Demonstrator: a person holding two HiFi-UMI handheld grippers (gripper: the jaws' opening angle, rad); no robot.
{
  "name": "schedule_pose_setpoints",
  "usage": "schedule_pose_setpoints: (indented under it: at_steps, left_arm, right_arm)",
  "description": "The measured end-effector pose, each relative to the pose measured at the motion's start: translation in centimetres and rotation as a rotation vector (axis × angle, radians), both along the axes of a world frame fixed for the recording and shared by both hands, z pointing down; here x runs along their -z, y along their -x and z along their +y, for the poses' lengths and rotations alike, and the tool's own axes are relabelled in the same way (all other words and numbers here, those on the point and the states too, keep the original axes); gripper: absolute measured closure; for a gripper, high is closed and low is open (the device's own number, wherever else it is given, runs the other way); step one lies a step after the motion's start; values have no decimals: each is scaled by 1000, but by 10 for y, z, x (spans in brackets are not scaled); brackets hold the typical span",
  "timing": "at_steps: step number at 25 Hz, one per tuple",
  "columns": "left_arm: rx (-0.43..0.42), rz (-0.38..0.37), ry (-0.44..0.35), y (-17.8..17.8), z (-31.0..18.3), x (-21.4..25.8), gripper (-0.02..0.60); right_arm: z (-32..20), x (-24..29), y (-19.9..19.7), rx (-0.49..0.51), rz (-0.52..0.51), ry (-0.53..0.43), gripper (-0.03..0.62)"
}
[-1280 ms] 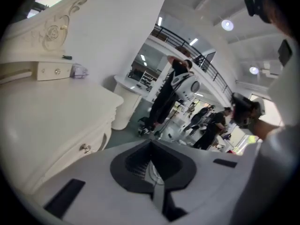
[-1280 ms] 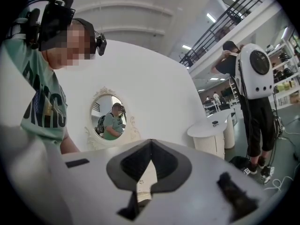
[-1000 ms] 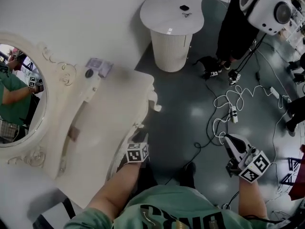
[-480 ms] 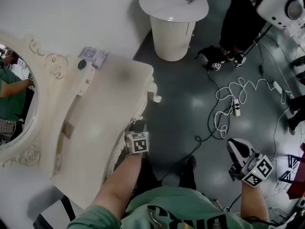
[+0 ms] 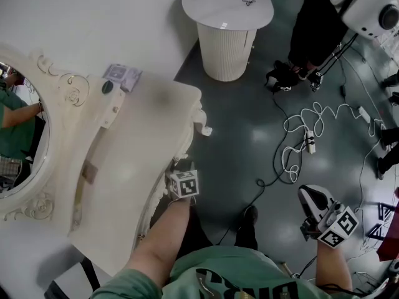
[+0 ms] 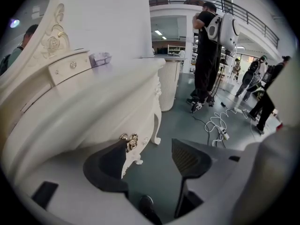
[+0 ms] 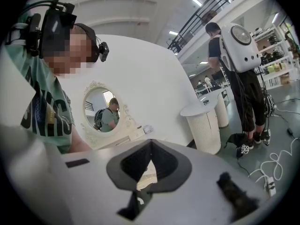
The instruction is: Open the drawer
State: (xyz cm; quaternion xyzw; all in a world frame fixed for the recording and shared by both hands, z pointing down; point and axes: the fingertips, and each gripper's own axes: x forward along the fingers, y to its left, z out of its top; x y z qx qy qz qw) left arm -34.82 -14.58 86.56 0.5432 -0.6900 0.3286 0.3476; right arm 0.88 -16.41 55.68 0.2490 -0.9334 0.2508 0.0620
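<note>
A cream carved dressing table with an oval mirror fills the left of the head view. Its curved drawer front bears a small brass handle. My left gripper hangs at the table's front edge, pointing steeply down. In the left gripper view its jaws stand open and have just been opening. The handle lies right by the left fingertip and nothing is gripped. My right gripper is held out over the floor at the right, away from the table. Its fingertips meet, with nothing between them.
A round white side table stands beyond the dressing table. White and black cables trail over the dark floor. People in black stand at the back right. A small lilac packet lies on the tabletop.
The left gripper has shifted a little along the table's front edge and tipped further down. The right gripper has sunk slightly, then held still.
</note>
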Motion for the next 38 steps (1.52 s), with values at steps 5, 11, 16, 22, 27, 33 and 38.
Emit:
schedule_pose_setpoints:
  at_steps: [5, 11, 16, 22, 27, 33, 38]
  left_arm:
    - [-3, 6, 5, -1, -4, 0, 285]
    - [-58, 0, 23, -12, 2, 3, 318]
    - [-115, 5, 18, -42, 7, 3, 316]
    - [-147, 7, 30, -61, 11, 3, 314]
    - [-150, 22, 42, -74, 13, 3, 307]
    - [-162, 32, 50, -87, 16, 2, 302]
    - [-171, 34, 58, -95, 18, 3, 299]
  right_arm:
    - [0, 0, -3, -7, -1, 2, 586]
    - [1, 1, -3, -7, -13, 1, 586]
    - [2, 3, 1, 0, -22, -3, 586]
    - [6, 5, -6, -13, -26, -3, 586]
    - [7, 6, -14, -25, -34, -6, 586]
    - [11, 7, -21, -35, -41, -8, 586]
    - [13, 8, -28, -46, -48, -12, 586]
